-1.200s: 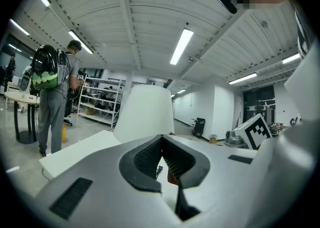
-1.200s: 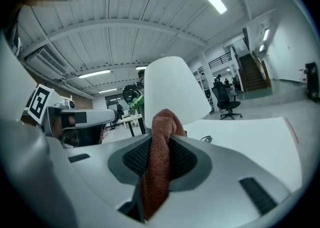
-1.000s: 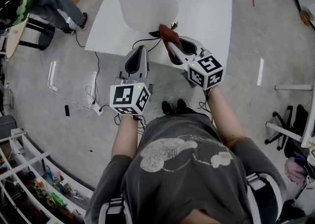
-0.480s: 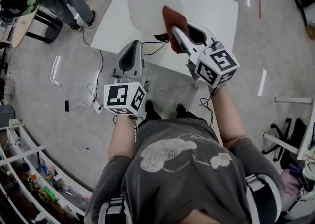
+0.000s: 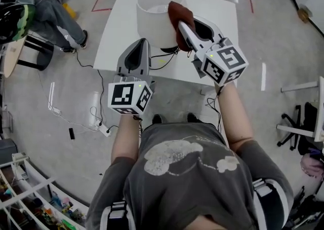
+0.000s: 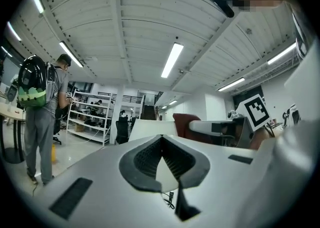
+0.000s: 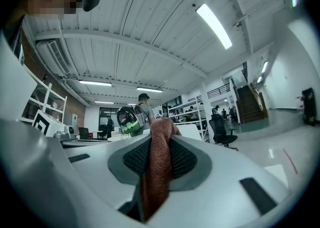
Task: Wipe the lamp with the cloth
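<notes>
A lamp with a white drum shade [image 5: 154, 16] stands on a white table [image 5: 119, 27]. My right gripper [image 5: 182, 24] is shut on a reddish-brown cloth [image 5: 178, 15], which presses against the shade's right side near the top rim. In the right gripper view the cloth [image 7: 156, 172] hangs clamped between the two dark pads. My left gripper [image 5: 140, 43] is shut and holds nothing, over the table's front edge just below and left of the shade. Its own view shows the shade [image 6: 145, 128], the cloth [image 6: 186, 124] and the right gripper [image 6: 227, 127] ahead.
A black cable [image 5: 164, 54] runs from the lamp's foot over the table's edge to a power strip [image 5: 105, 130] on the floor. A person with a green backpack [image 5: 14, 16] stands at the far left. An office chair [image 5: 298, 128] is at the right.
My right gripper has lifted the cloth from the shade's lower edge up to its top rim. The left gripper has stayed shut near the table's front edge.
</notes>
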